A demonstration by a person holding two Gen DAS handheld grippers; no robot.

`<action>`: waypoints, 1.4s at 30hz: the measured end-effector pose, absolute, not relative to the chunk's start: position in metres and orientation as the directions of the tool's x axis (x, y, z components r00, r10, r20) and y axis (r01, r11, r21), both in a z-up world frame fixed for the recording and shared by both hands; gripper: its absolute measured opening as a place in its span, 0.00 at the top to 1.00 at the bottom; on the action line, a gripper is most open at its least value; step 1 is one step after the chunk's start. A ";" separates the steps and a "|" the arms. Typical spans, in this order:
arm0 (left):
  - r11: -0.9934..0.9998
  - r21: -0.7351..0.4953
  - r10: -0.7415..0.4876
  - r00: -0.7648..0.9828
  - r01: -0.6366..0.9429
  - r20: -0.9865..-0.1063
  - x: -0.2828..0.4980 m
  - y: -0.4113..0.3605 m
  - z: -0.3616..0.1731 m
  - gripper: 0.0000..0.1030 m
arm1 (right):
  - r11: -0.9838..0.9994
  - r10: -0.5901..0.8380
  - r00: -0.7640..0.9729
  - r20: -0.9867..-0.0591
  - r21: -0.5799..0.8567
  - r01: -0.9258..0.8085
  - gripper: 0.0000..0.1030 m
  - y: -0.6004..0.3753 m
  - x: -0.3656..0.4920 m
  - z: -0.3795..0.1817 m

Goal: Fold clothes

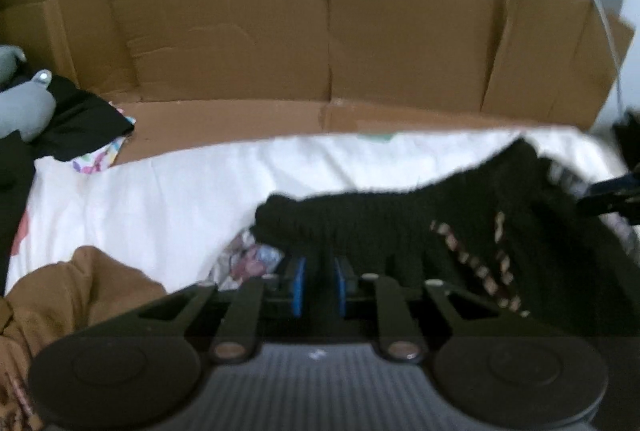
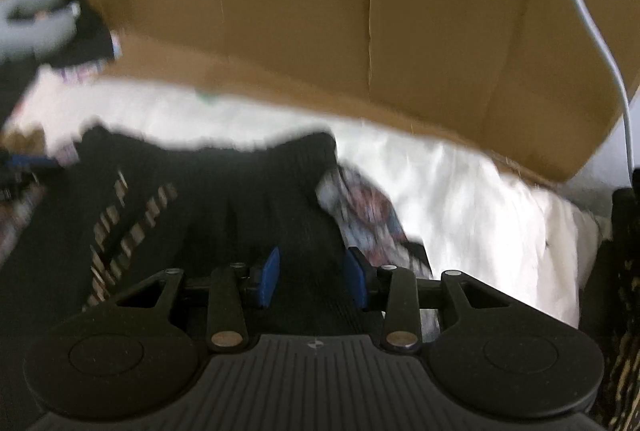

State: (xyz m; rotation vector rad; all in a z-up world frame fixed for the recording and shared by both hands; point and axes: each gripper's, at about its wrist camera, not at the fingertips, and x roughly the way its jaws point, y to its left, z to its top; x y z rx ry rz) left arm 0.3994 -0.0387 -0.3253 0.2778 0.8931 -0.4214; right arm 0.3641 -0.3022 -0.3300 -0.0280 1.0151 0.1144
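Note:
A black knit garment (image 1: 400, 227) with a pale patterned stripe hangs stretched between both grippers above the white bedsheet (image 1: 160, 191). My left gripper (image 1: 320, 283) is shut on one ribbed corner, with the fabric pinched between its blue pads (image 1: 298, 285). In the right wrist view the same garment (image 2: 224, 199) runs up from my right gripper (image 2: 314, 277), whose blue pads (image 2: 269, 277) clamp a thick bunch of it. The right gripper (image 1: 612, 191) also shows at the right edge of the left wrist view. The right wrist view is motion-blurred.
A brown cardboard wall (image 1: 320, 31) stands along the far side of the bed. A brown garment (image 1: 80, 291) lies near left, black and grey clothes (image 1: 60, 119) pile at far left, and a floral cloth (image 2: 364, 211) lies under the black garment. A white cable (image 2: 592, 31) hangs at right.

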 end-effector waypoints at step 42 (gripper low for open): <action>0.921 0.113 -0.108 0.521 0.374 -0.847 0.274 0.039 -0.161 0.15 | 0.988 0.117 0.530 -0.840 0.155 0.028 0.28 -0.313 0.176 -0.136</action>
